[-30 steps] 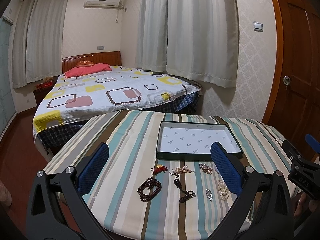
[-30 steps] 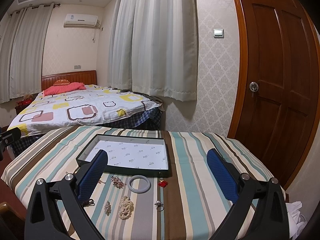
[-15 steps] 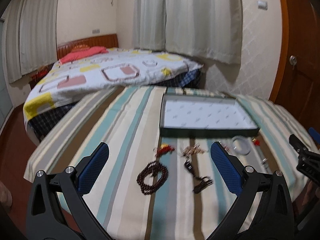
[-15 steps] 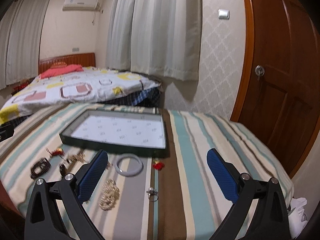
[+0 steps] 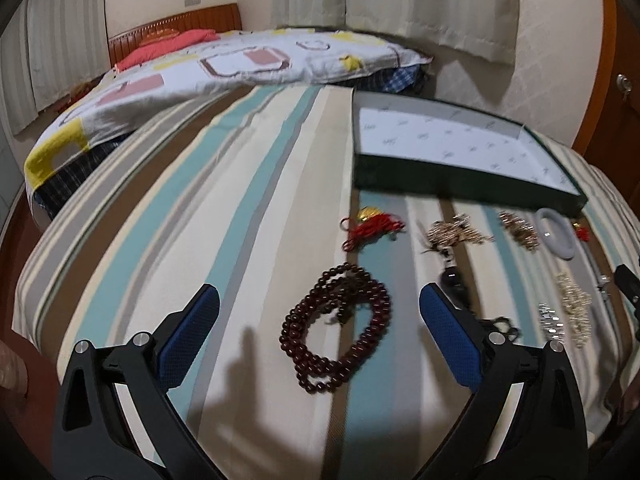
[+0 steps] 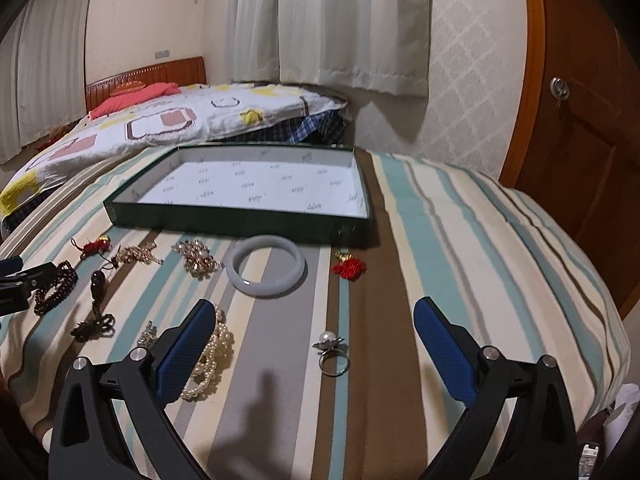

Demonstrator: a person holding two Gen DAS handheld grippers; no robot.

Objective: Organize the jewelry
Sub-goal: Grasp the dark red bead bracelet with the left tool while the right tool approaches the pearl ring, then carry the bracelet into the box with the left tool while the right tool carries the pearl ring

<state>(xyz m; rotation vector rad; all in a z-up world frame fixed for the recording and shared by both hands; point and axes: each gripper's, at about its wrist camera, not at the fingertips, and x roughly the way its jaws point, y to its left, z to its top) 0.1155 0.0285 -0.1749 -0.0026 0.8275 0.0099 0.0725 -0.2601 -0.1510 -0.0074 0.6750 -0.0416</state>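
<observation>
A dark green tray (image 5: 460, 184) (image 6: 224, 222) with a white lining lies empty on the striped tablecloth. Jewelry lies loose in front of it. My left gripper (image 5: 320, 320) is open above a dark red bead string (image 5: 340, 328), which lies between its blue pads. My right gripper (image 6: 314, 336) is open over a pearl ring (image 6: 331, 350). A pale bangle (image 6: 266, 266), a red charm (image 6: 350, 268), a pearl strand (image 6: 208, 364), gold pieces (image 6: 196, 258) and a dark pendant (image 6: 98, 284) lie around it.
The striped table (image 6: 460, 240) falls away at its right and near edges. A bed (image 6: 180, 120) stands behind it, curtains (image 6: 332, 24) hang at the back wall and a wooden door (image 6: 580, 100) is on the right. The left gripper's tip (image 6: 24, 280) shows at the left edge.
Both grippers have dropped lower and closer to the table. The bead string now sits between the left pads and the ring between the right pads. Both stay open.
</observation>
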